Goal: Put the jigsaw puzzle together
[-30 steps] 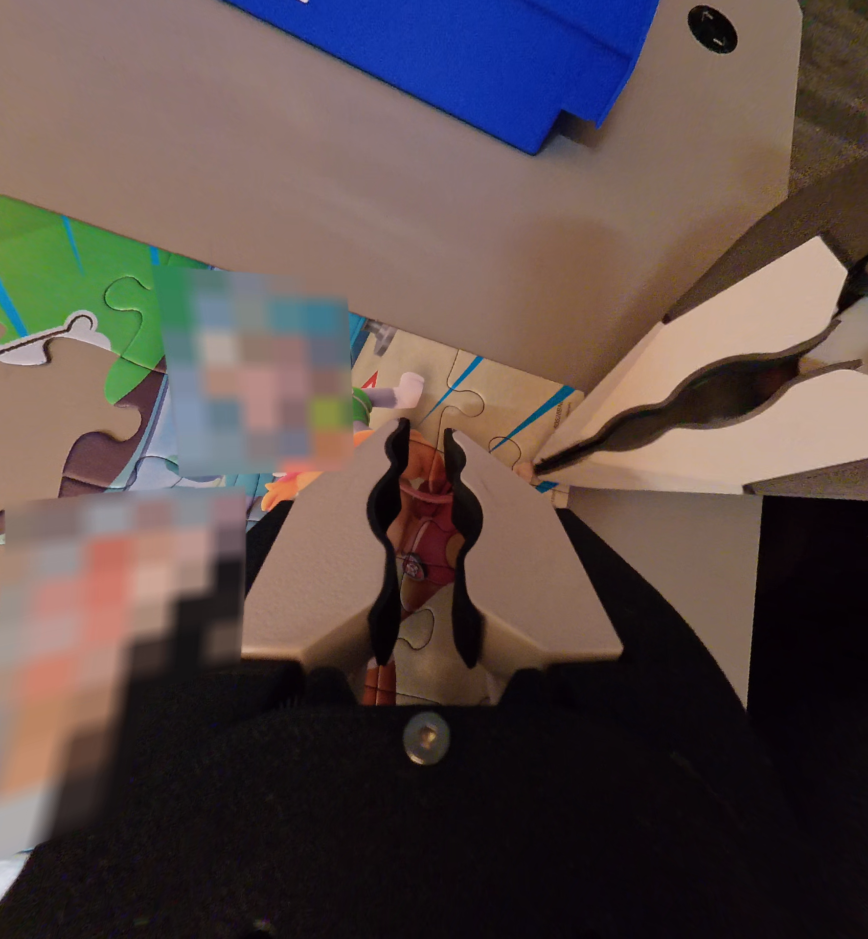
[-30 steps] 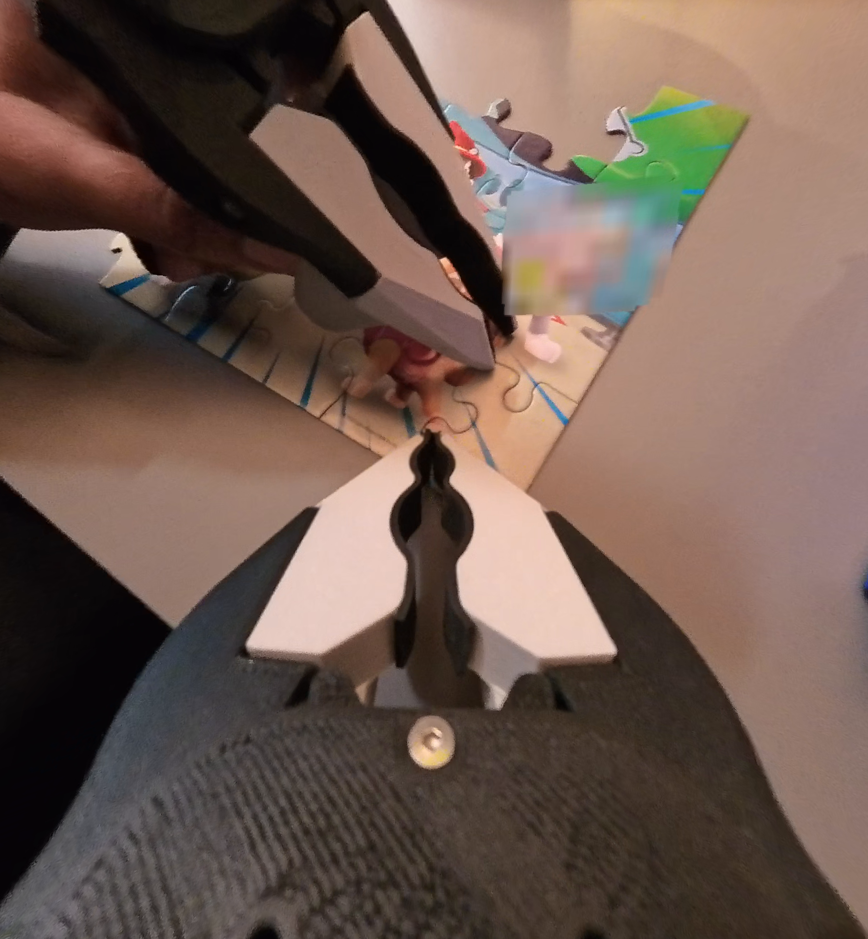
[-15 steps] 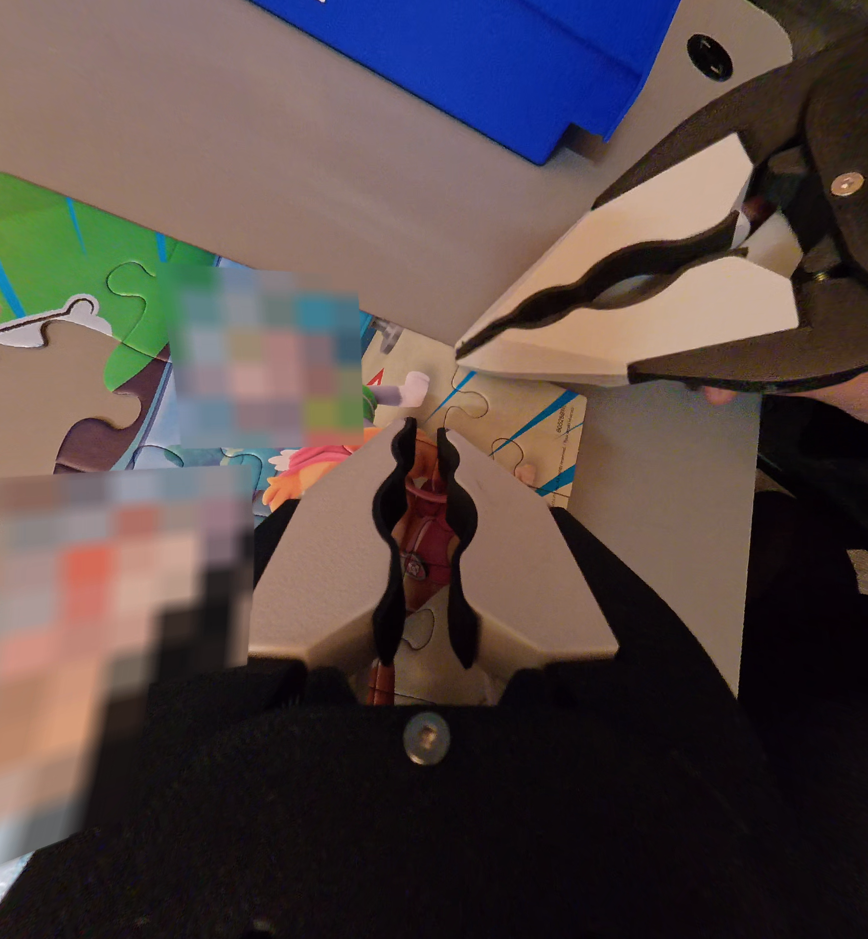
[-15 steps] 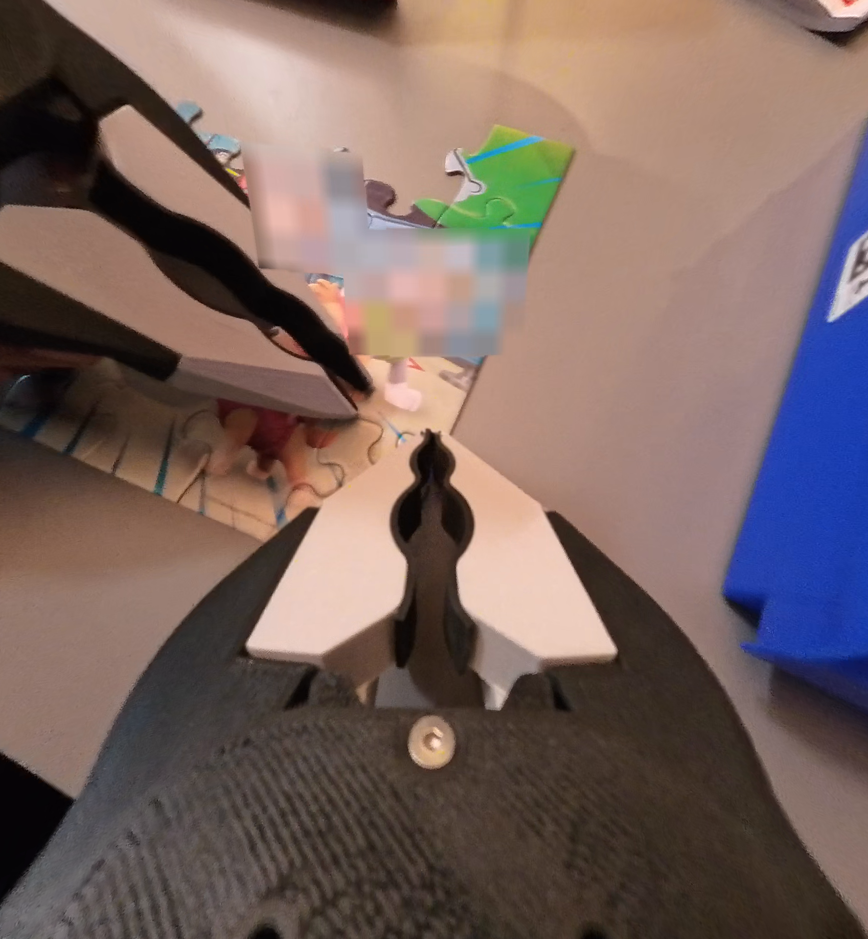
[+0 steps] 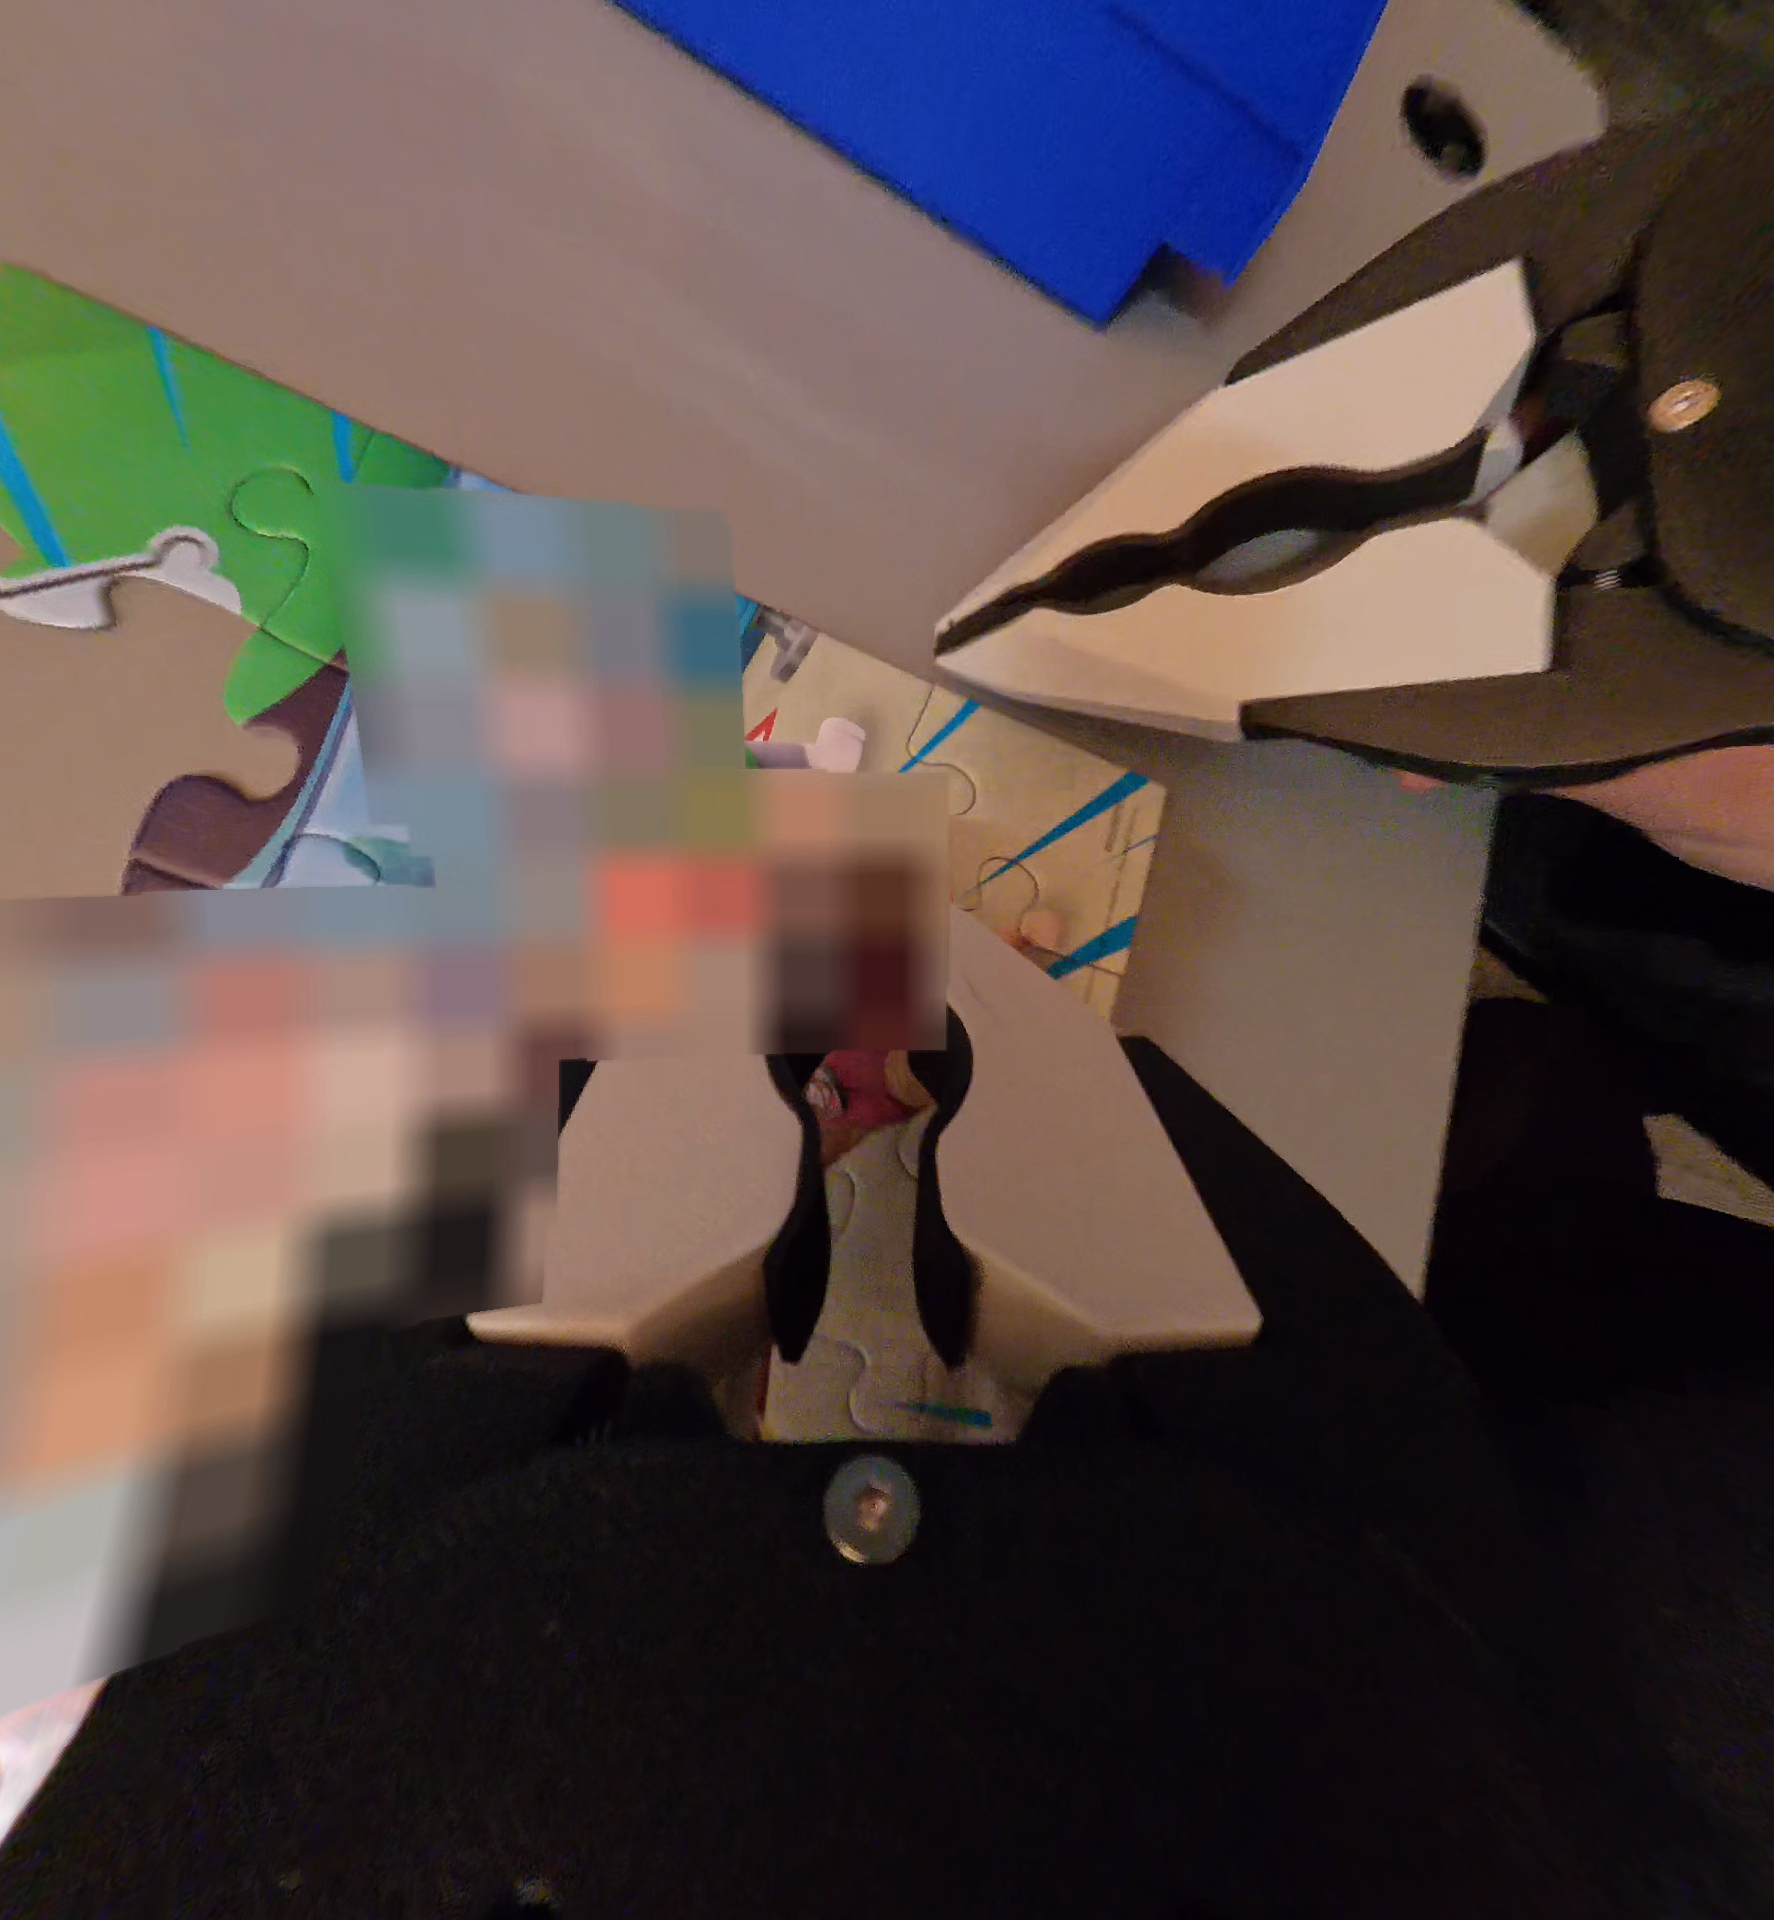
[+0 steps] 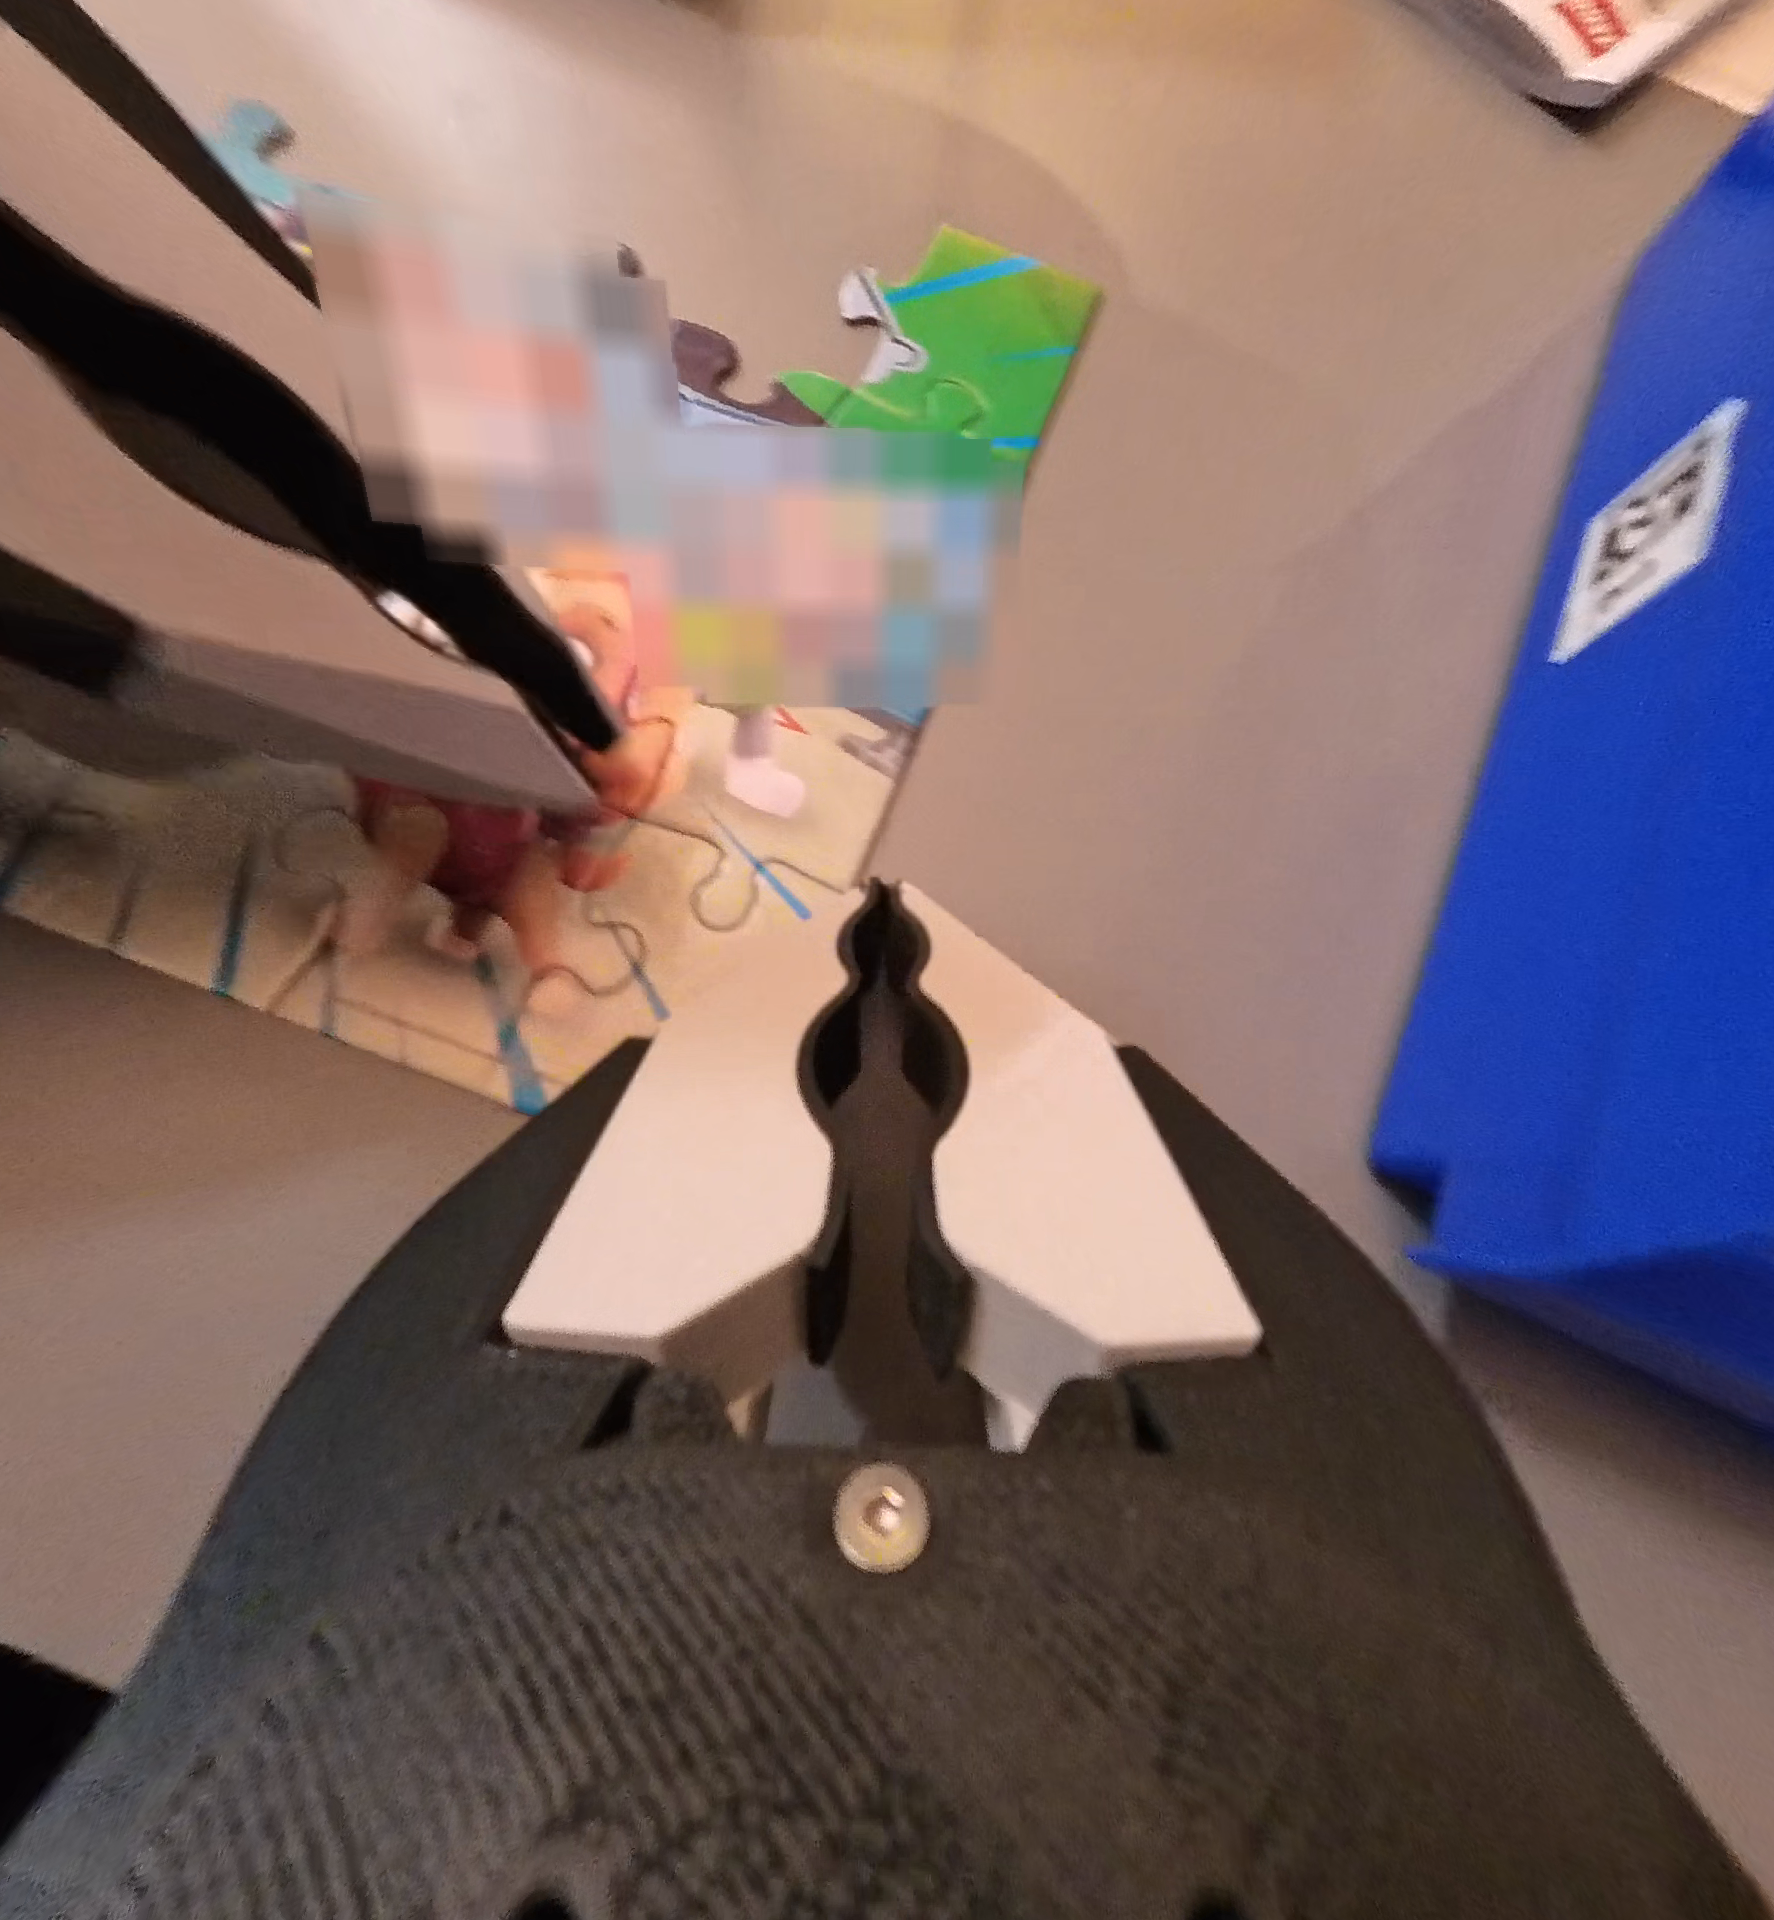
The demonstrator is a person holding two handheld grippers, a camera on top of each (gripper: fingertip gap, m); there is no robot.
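Puzzle (image 6: 821, 914) pieces could shift if left gripper (image 6: 602, 743), at ten o'clock, narrowly parted, drags; right gripper (image 6: 883, 894) closed, empty.

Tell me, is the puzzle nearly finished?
Partly. Done: lots of pieces are joined into one flat picture puzzle on the grey table. In hand: nothing; the right gripper is shut and bare, and the left gripper is open, its tips just over the puzzle. Left: a bare gap shows beside the green corner. No loose piece is in view.
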